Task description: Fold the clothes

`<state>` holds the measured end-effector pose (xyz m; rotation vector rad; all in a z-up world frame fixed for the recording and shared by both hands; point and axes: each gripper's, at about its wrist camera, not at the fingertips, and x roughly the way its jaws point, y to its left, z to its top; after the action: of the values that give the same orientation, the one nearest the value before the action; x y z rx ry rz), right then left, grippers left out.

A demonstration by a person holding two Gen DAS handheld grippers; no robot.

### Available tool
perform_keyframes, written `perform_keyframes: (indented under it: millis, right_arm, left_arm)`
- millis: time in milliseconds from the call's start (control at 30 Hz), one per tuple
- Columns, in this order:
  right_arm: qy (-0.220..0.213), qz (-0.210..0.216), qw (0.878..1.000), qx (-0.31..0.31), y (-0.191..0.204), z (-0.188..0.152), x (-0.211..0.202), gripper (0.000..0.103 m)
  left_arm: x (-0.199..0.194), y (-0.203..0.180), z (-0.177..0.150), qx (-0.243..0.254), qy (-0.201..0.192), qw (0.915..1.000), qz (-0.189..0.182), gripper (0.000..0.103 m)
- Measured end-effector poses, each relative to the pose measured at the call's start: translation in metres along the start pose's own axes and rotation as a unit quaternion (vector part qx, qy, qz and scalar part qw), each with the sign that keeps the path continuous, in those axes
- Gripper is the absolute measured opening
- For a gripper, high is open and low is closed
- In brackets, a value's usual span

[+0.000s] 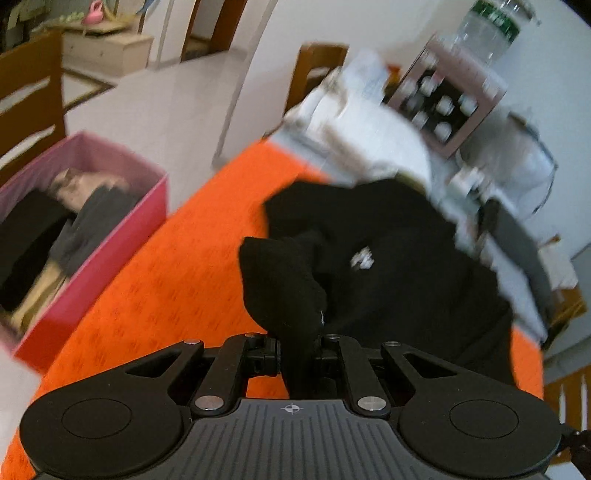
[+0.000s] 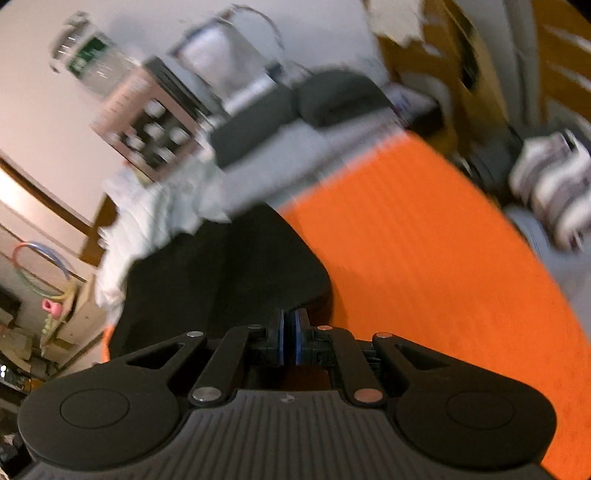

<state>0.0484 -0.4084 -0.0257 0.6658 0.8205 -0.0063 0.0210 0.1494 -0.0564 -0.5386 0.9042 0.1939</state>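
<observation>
A black garment (image 1: 388, 266) with a small white logo lies crumpled on the orange table cover (image 1: 166, 277). My left gripper (image 1: 299, 343) is shut on a bunched fold of it, which rises between the fingers. In the right wrist view the same black garment (image 2: 221, 280) spreads left of centre, and its near corner reaches the tips of my right gripper (image 2: 289, 325). The blue pads (image 2: 297, 325) stand almost together with the dark cloth edge pinched between them. Both views are blurred by motion.
A pink box (image 1: 122, 236) holding folded clothes stands at the left, off the orange cover. A white cloth pile (image 1: 369, 140), a carton of small cups (image 1: 443, 107) and a clear bottle (image 1: 487, 26) crowd the far side. Wooden chairs (image 1: 29, 92) stand beyond. Bare orange cover (image 2: 424, 258) lies to the right.
</observation>
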Motion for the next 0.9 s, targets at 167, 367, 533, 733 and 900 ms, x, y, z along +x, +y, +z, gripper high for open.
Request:
perform_keyframes:
  millis: [167, 367, 533, 733, 900]
  right_arm:
    - [0.007, -0.014, 1.0, 0.013, -0.014, -0.024, -0.021, 0.007]
    - [0.015, -0.03, 0.999, 0.028, -0.031, -0.052, -0.047, 0.007]
    - [0.027, -0.05, 0.997, 0.047, -0.051, -0.078, -0.063, 0.007]
    - [0.029, -0.075, 0.995, 0.057, -0.066, -0.104, -0.087, 0.007]
    - [0.032, -0.111, 0.992, 0.059, -0.082, -0.12, -0.097, 0.007]
  left_arm:
    - [-0.021, 0.008, -0.02, -0.004, 0.006, 1.0, -0.001, 0.012]
    - [-0.05, 0.015, -0.037, -0.013, 0.007, 0.9998, -0.013, 0.012]
    - [-0.044, 0.029, -0.07, 0.001, 0.048, 0.9988, 0.008, 0.013]
    - [-0.046, 0.035, -0.092, 0.024, 0.079, 0.9966, 0.004, 0.016]
    - [-0.045, 0.044, -0.099, 0.031, 0.096, 0.9948, -0.004, 0.022]
